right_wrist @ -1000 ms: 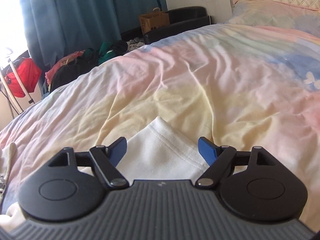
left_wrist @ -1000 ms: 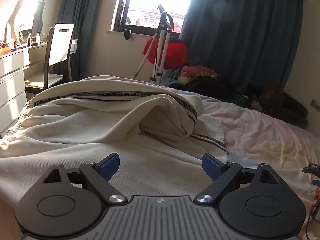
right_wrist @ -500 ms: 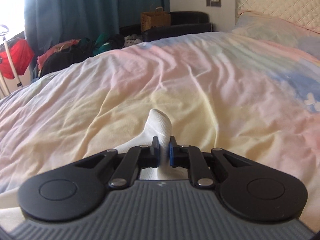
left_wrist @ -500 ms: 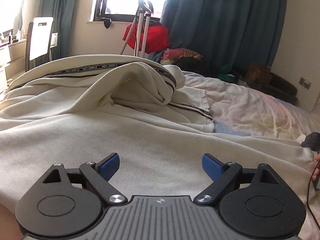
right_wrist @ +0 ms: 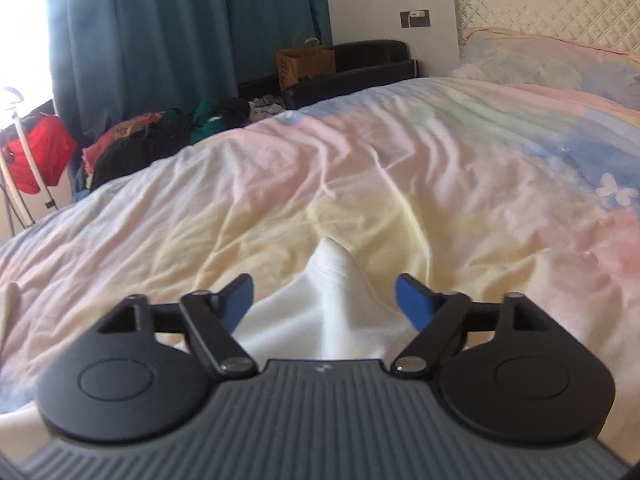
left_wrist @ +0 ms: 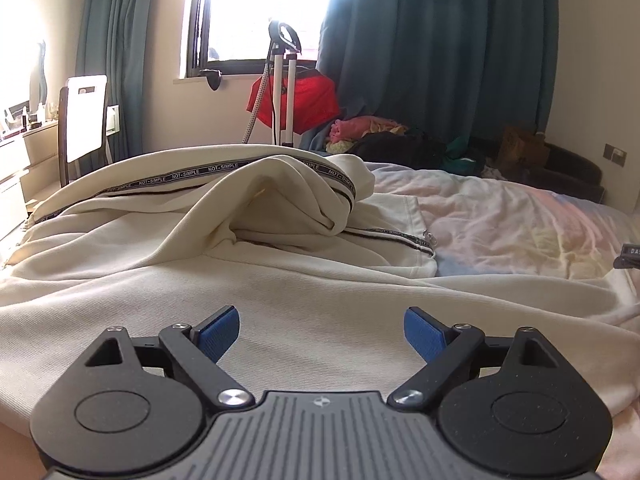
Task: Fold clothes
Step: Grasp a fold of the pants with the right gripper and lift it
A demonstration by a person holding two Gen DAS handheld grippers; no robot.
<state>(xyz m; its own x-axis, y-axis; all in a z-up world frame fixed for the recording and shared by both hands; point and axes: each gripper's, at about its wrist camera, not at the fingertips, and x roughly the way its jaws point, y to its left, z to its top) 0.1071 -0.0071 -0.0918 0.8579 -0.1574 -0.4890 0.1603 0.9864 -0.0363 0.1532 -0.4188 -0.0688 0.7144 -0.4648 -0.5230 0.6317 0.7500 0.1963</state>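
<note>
"NOT-SIMPLE" repeated along black tape [left_wrist: 224, 168] on cream garment [left_wrist: 160, 236].

Right gripper [right_wrist: 324, 300] spread wide — a peaked white knit fabric corner [right_wrist: 334, 280] between its 2 blue pads, pointing toward 12 o'clock on the pastel quilted bedspread [right_wrist: 400, 184].

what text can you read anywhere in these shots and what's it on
"NOT-SIMPLE", repeated along the black tape on the cream hoodie.
"DA...", cut off by the frame edge, on a dark device at the right.
Print on the brown paper bag: too blurred to read.
</note>
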